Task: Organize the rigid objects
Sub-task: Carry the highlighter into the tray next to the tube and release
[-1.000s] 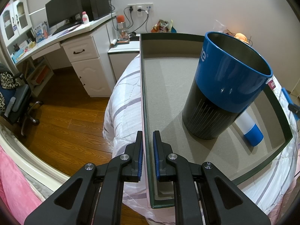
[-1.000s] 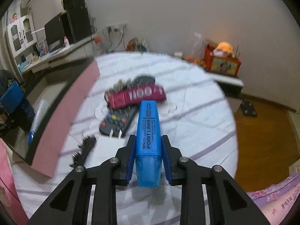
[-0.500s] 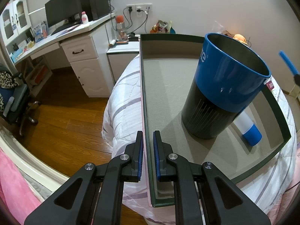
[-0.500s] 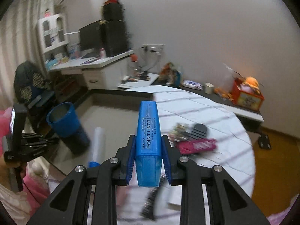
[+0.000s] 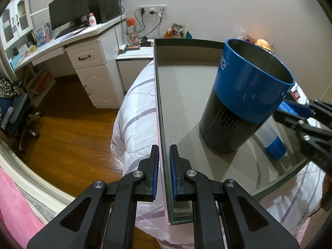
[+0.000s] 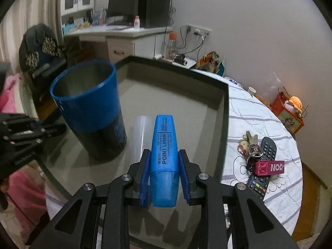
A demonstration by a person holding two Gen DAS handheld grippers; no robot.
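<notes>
My left gripper [image 5: 164, 152] is shut on the near wall of a shallow grey tray [image 5: 161, 108] that lies on the bed. A blue and black cup [image 5: 244, 101] stands upright in the tray; it also shows in the right wrist view [image 6: 89, 108]. A clear tube with a blue cap [image 5: 271, 137] lies beside it. My right gripper [image 6: 164, 155] is shut on a blue highlighter [image 6: 164, 145] and holds it above the tray [image 6: 225, 112], right of the cup and over the tube [image 6: 141, 132]. The right gripper also shows at the right edge of the left wrist view [image 5: 307, 122].
On the white bedspread right of the tray lie a black remote [image 6: 263, 166], a key bunch with a pink tag [image 6: 269, 167] and a small charm [image 6: 244, 143]. A white desk [image 5: 83, 47] and an office chair [image 5: 14, 114] stand beyond the bed on the wooden floor.
My right gripper has swung from over the bedspread to above the tray, carrying the highlighter, and now appears in the left wrist view. The left gripper has stayed on the tray wall.
</notes>
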